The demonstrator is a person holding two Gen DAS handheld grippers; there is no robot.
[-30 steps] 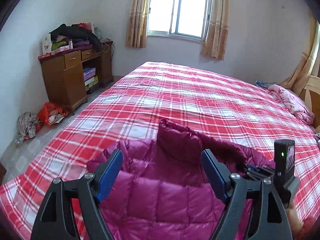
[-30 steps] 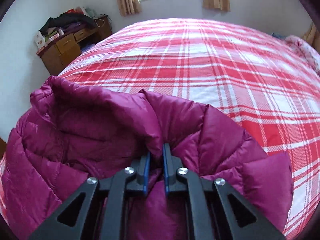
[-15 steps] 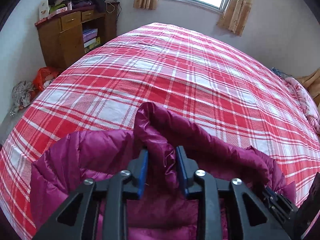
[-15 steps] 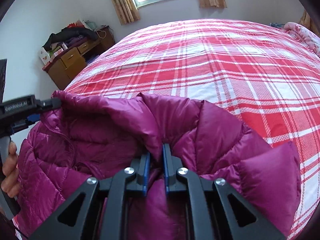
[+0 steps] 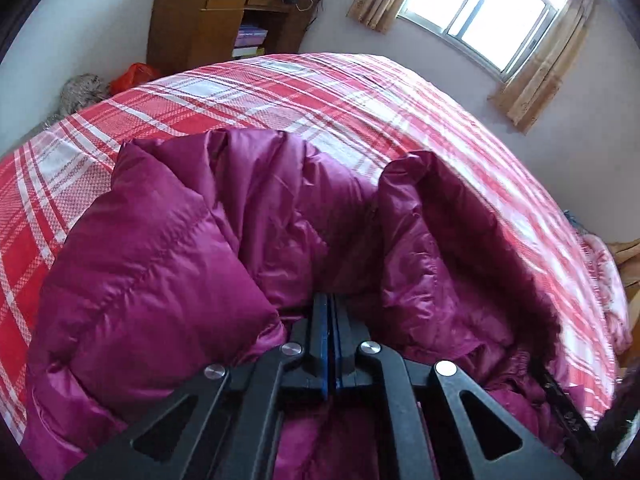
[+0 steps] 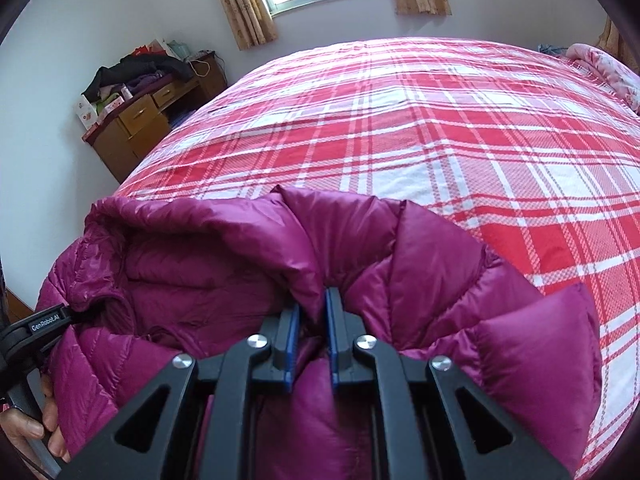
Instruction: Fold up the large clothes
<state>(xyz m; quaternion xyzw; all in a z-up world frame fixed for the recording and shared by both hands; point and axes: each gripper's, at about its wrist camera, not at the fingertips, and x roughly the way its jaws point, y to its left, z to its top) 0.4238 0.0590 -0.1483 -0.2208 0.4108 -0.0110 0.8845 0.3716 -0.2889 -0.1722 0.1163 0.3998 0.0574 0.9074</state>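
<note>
Jacket fabric [image 5: 168,264] — a quilted magenta puffer — is seen heaped at the near edge of a bed [image 5: 280,92] covered in a red and white plaid sheet. In the left wrist view, the left gripper [image 5: 329,304] is seen with its jaws just drawn together, the blue pads nearly meeting, and a thin fold of the jacket is pinched at their tips. A puffed panel is bunched to the left of the jaws, and the collar opening with its lining is turned up to the right. A wooden cabinet [image 5: 208,20] is set against the far wall, with a curtained window [image 5: 488,12] to its right.

In the right wrist view, the jacket [image 6: 440,300] is spread across the lower part of the picture, on the same bed [image 6: 440,128]. The right gripper [image 6: 316,300] is clenched on a thicker fold of the jacket — a narrow gap is kept between the pads by the cloth. At the lower left, the left gripper [image 6: 76,314] is seen against the collar area, and the hand [image 6: 28,432] holding its handle is partly shown. The cabinet [image 6: 132,128] is piled with clothes.
</note>
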